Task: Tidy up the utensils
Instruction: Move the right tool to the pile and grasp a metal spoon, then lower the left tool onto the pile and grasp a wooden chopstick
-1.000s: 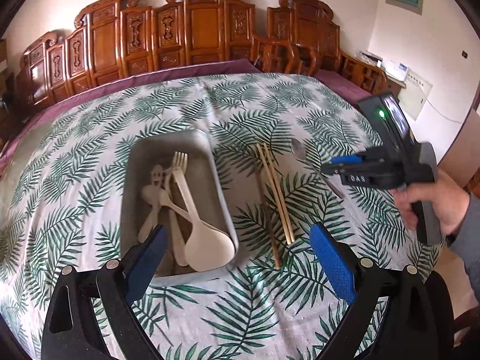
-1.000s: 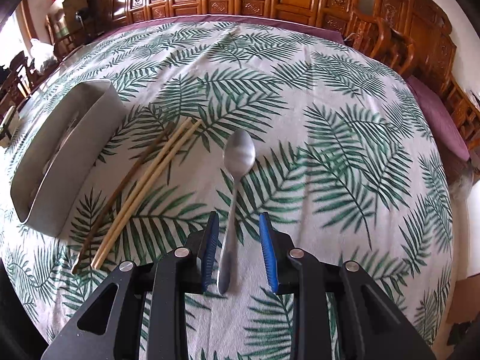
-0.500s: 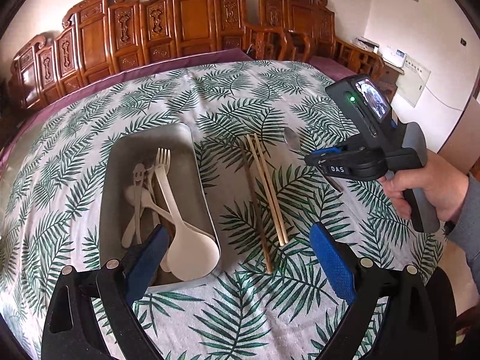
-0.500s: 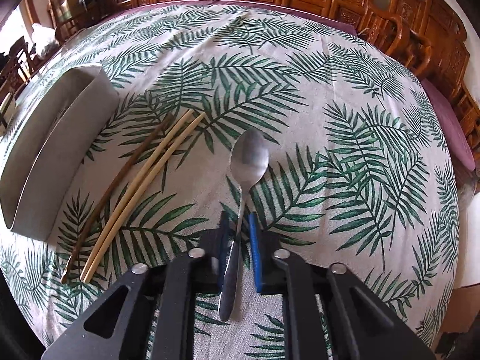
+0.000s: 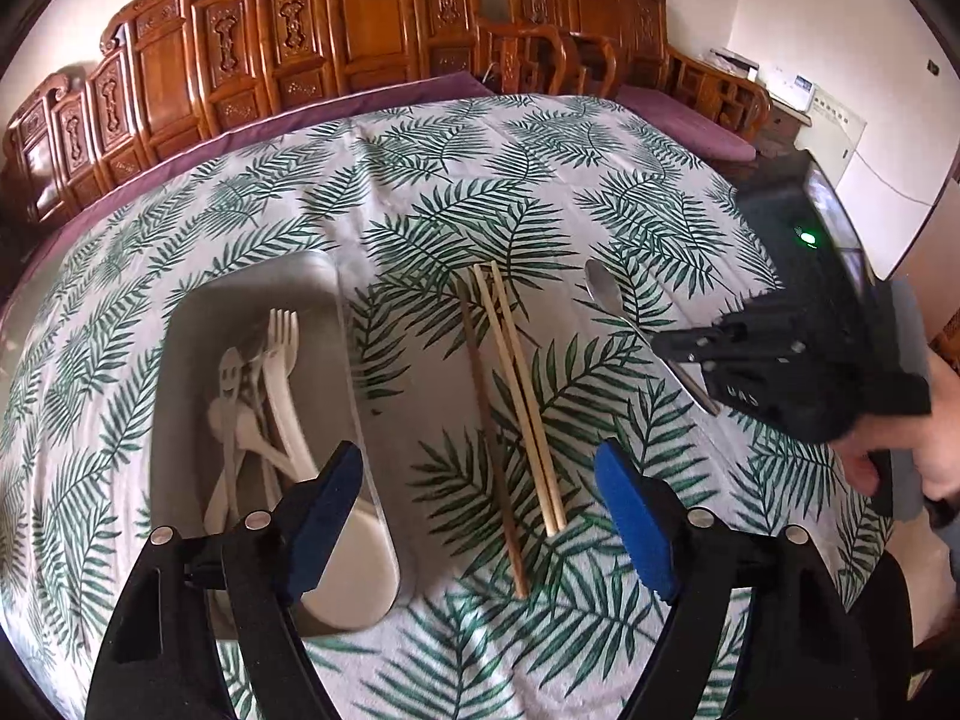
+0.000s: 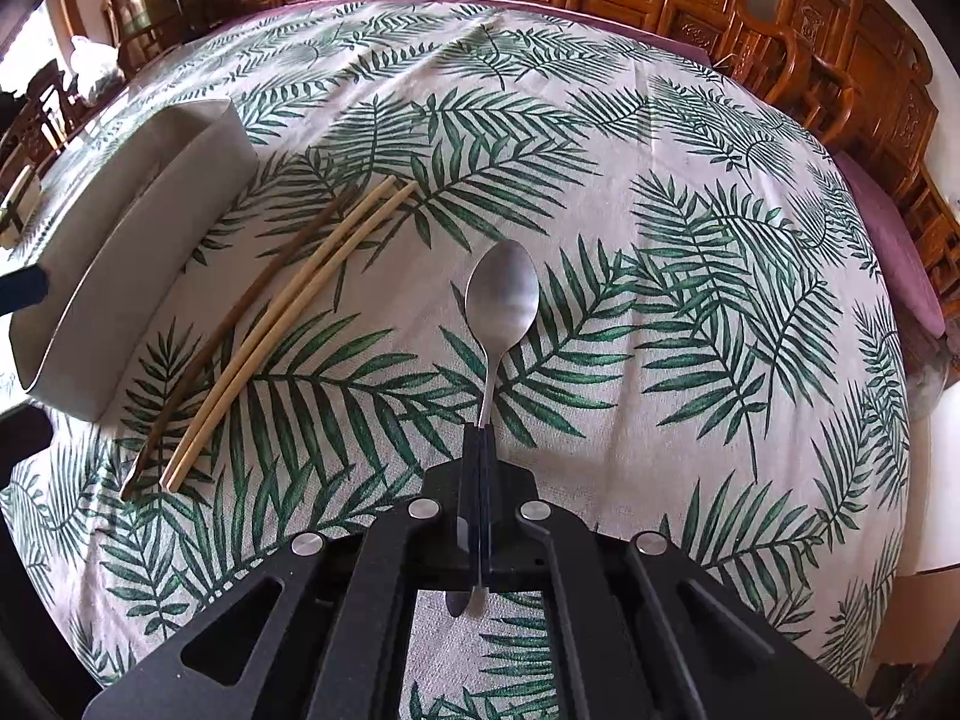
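My right gripper (image 6: 480, 438) is shut on the handle of a metal spoon (image 6: 503, 294), whose bowl points away over the leaf-print tablecloth. In the left wrist view the right gripper (image 5: 678, 348) grips the spoon (image 5: 606, 291) at the right. My left gripper (image 5: 480, 492) is open and empty, above the near end of the grey metal tray (image 5: 351, 348) and the chopsticks (image 5: 519, 396). The tray holds several cream plastic forks and spoons (image 5: 264, 396). Two pale chopsticks and one dark one lie between the tray and the spoon; the chopsticks (image 6: 288, 312) and the tray (image 6: 138, 228) also show in the right wrist view.
The round table (image 5: 420, 168) is covered by the leaf-print cloth. Carved wooden chairs (image 5: 372, 18) ring its far side. A person's hand (image 5: 924, 450) holds the right gripper at the right edge.
My right gripper has closed fully on the spoon handle; one second ago its jaws stood open around it. The left gripper's view has shifted slightly; its jaws stay open.
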A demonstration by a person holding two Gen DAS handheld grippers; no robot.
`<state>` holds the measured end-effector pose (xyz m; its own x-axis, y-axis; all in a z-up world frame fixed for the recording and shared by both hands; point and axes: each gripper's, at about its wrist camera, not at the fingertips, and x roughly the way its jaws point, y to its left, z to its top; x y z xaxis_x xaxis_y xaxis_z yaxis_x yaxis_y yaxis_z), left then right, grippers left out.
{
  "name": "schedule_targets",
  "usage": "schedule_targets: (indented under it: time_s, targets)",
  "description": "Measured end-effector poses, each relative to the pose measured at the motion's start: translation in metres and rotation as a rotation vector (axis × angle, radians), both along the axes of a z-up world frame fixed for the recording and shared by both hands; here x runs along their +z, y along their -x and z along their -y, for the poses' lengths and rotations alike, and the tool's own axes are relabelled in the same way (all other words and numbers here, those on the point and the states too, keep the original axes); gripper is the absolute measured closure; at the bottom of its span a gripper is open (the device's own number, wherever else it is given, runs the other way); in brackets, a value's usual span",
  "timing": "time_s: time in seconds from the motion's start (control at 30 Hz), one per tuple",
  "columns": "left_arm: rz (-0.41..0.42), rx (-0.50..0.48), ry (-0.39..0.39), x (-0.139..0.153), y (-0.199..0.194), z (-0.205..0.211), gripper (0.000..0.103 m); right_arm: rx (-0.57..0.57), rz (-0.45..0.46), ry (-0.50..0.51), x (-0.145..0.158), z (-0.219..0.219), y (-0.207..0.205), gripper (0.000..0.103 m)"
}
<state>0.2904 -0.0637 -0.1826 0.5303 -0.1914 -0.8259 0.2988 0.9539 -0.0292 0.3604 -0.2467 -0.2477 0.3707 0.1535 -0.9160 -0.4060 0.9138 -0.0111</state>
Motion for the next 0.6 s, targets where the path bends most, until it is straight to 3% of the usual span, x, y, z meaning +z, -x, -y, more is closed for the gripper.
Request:
schedule_targets:
  time_s: [0.3, 0.43, 0.6]
  targets:
    - [-0.058, -0.014, -0.067, -0.017, -0.034, 0.019, 0.042, -0.008, 0.021, -0.082, 0.006, 0.019, 0.003, 0.103]
    - [-0.118, -0.018, -0.069, -0.027, -0.048, 0.021, 0.06, 0.003, 0.039, -0.109, 0.012, 0.018, 0.004, 0.102]
    - [-0.157, -0.021, -0.103, -0.037, -0.064, 0.026, 0.074, 0.004, 0.06, -0.132, 0.02, 0.017, 0.004, 0.102]
